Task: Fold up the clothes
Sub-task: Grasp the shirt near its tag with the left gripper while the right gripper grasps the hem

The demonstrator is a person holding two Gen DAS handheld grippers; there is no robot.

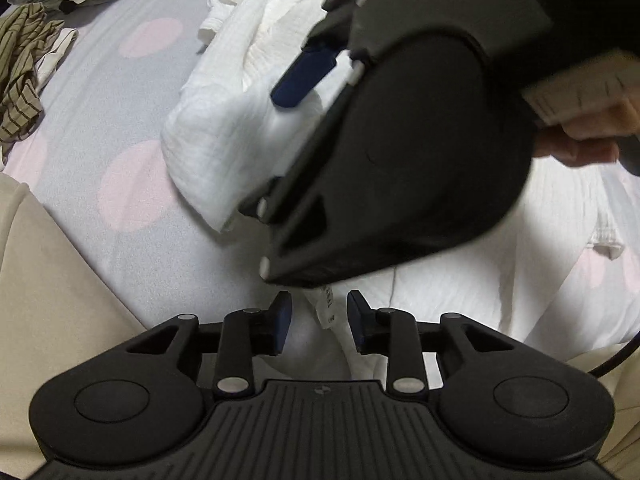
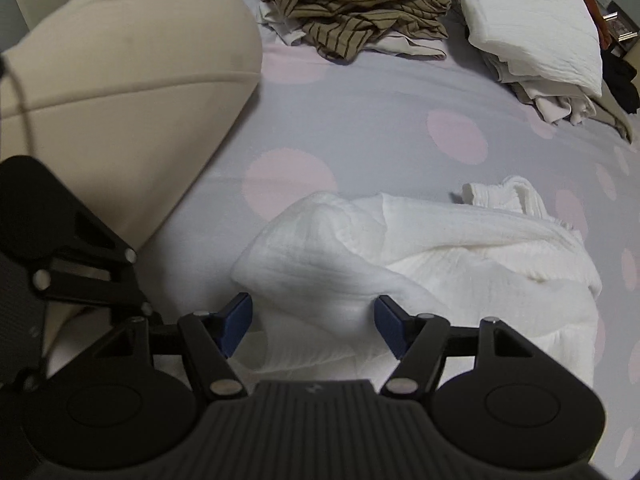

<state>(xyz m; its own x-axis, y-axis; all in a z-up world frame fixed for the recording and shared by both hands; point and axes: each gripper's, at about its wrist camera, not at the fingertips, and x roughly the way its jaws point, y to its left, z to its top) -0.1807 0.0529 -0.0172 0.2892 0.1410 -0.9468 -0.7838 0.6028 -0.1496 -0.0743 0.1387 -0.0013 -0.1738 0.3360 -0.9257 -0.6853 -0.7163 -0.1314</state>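
The left gripper [image 1: 319,322] points steeply down with its jaws parted; a fabric label [image 1: 326,306] of the white garment [image 1: 208,136] lies in the gap, and the blue pads [image 1: 283,320] do not press on it. The right gripper [image 2: 314,322] also has its jaws spread wide, with a raised fold of the same white garment [image 2: 420,248] between the pads but not clamped. In the left wrist view the right gripper [image 1: 304,80] appears as a large black body crossing the upper right of the frame, with part of a hand [image 1: 588,136] on its handle. The white garment is a thin, crinkled fabric, partly bunched and partly folded over itself, lying on a grey bedsheet [image 2: 360,132] with pale pink dots. A beige trouser leg [image 2: 132,60] of the person lies near on the left. No containers are visible; clothing is grouped in piles only. Far left of centre sits a crumpled tan striped garment [image 2: 352,4] over lighter cloth. Far right lies a folded stack [image 2: 532,24] with a white piece on top and beige pieces beneath. Both piles rest on the bedsheet, well apart from the white garment.
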